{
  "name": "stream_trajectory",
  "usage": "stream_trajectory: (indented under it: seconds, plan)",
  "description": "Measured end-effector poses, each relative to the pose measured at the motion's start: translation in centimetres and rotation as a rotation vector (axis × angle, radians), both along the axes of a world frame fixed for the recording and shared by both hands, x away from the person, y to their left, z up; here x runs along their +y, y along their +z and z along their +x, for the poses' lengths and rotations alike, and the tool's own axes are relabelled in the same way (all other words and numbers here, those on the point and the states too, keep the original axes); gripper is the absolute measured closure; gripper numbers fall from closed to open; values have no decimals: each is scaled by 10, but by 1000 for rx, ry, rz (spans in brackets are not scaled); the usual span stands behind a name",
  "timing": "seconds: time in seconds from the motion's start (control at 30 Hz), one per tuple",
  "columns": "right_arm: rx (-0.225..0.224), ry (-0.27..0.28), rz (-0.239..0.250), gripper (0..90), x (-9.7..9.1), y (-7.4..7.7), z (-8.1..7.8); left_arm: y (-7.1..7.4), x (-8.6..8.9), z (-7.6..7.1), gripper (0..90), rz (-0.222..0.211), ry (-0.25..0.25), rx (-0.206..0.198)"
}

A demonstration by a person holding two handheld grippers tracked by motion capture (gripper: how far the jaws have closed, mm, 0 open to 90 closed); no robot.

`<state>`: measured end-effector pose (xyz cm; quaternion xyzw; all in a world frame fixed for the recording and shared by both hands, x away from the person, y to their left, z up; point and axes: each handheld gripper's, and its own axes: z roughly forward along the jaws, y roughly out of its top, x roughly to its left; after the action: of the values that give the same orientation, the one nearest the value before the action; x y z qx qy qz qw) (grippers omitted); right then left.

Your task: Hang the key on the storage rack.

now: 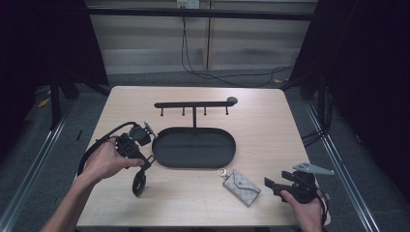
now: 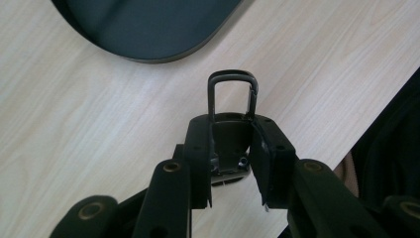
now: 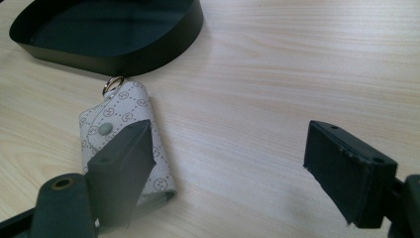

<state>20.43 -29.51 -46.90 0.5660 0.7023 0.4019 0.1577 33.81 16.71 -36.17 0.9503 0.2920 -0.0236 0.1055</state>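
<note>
While left hand-held gripper [image 2: 233,163] clamps black carabiner [image 2: 232,94] | right hand-held gripper [image 3: 228,168] — jaws apart | tray [image 1: 162,151] — bare

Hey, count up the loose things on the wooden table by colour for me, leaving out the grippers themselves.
Black: 2, the black oval metal tray with its hook rail and the black key fob with a carabiner clip gripped in the left gripper.
Grey: 1, the grey patterned fabric key pouch with a metal ring.
Total: 3
</note>
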Motion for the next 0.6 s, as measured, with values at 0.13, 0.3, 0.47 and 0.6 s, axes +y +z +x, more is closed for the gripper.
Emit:
stream_trajectory:
  seconds: [0.13,0.3,0.47,0.6]
  plan:
    - [1,4,1,194,0,0,0,9,-1,1,709,24,-4,-13]
    - [3,2,4,194,0,-1,1,21,2,3,708,17,17,-37]
    - [4,1,5,194,0,0,1,30,3,8,708,19,25,-37]
    - [4,0,4,194,0,-1,1,37,1,11,708,20,24,-40]
